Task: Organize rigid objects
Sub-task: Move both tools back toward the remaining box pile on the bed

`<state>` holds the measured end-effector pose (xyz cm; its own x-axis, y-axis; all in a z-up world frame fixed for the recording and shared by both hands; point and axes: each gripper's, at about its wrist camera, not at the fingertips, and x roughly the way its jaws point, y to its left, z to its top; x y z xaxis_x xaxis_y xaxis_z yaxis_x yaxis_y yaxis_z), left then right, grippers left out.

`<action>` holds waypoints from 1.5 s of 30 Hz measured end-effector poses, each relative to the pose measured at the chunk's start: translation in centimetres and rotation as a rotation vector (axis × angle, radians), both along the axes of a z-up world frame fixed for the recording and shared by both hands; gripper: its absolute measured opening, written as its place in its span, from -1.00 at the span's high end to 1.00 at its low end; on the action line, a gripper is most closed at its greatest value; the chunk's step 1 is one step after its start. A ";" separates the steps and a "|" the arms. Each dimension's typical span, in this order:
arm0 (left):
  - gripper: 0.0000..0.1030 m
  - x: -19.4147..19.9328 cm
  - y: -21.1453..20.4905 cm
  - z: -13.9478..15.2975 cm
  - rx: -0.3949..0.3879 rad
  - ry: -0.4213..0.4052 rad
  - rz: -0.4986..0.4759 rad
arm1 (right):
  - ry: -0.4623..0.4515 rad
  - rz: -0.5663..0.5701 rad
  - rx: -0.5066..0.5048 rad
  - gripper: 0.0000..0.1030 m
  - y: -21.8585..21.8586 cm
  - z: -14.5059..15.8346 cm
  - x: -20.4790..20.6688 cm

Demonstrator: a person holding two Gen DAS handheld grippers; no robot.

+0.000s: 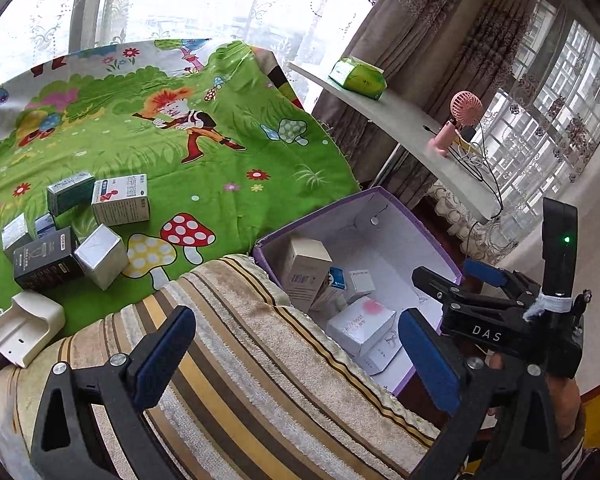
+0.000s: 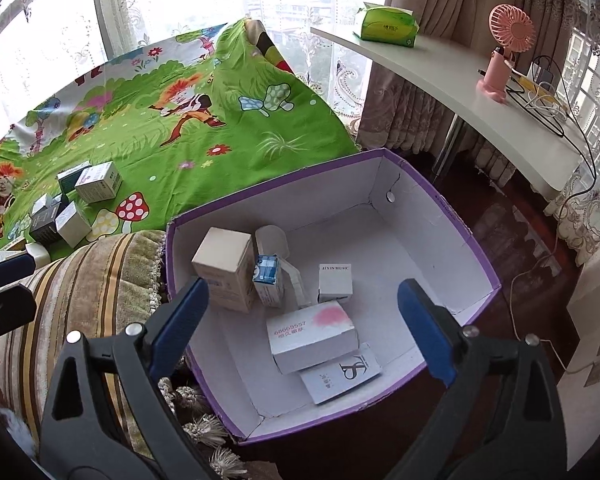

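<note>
Purple-rimmed cardboard bin (image 2: 440,196) holds small rectangular cartons (image 2: 312,336) beside striped plush cushion (image 1: 260,360).

A bed under a green cartoon-print sheet (image 1: 220,168) carries a cluster of small cartons (image 1: 76,224) and a cream plastic holder (image 1: 24,328), with a striped towel (image 1: 260,352) draped at its edge. Beside it, a purple-rimmed cardboard box (image 2: 440,208) holds several cartons. A white desk (image 2: 460,92) bears a green tissue pack (image 2: 388,26) and a pink handheld fan (image 2: 504,52).
</note>
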<state>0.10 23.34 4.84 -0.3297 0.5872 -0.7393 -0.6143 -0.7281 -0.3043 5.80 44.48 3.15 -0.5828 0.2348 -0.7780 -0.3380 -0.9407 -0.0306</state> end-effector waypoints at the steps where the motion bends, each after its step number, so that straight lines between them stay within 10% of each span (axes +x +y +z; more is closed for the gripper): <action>1: -0.99 0.1 -0.1 0.2 -0.013 0.018 -0.001 | 0.000 0.000 0.021 -0.88 -0.2 0.1 0.0; 12: -0.99 0.0 -1.9 0.9 -0.033 0.096 0.051 | 0.094 0.058 0.123 -0.91 -2.1 1.7 0.2; 45: -0.93 -0.9 -13.4 -0.4 -0.057 0.075 0.373 | 0.072 0.286 -0.044 -0.91 -8.2 0.3 -1.4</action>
